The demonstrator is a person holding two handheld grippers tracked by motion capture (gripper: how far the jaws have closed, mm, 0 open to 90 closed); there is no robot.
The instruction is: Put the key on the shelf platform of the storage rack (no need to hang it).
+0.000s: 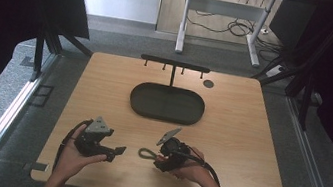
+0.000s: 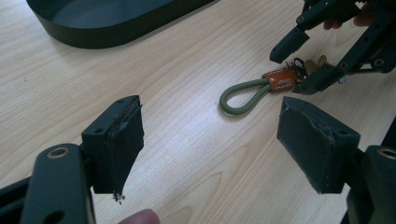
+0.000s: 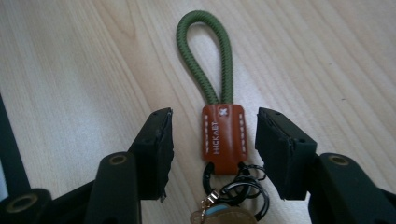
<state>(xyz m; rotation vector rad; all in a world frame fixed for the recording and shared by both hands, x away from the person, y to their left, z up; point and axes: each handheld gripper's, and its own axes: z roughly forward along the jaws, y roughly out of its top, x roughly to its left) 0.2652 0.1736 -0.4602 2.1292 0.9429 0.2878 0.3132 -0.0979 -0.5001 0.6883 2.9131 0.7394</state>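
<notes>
Wooden table, seen from above. Right gripper straddles the keychain's brown leather tab, pads clear of it on either side; green cord loop lies flat beyond. Left gripper, jaws spread, rests nearby; dark oval tray farther back.

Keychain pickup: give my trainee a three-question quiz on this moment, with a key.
1. True or false: the right gripper has its pads pressed on the keychain's brown leather tab.
2. Which end of the keychain points toward the left gripper: a) green cord loop, b) black rings?
3. What stands behind the oval tray?

Key: 1 false, there are gaps on both sides. 2 a. 3 A black rack with pegs.
</notes>
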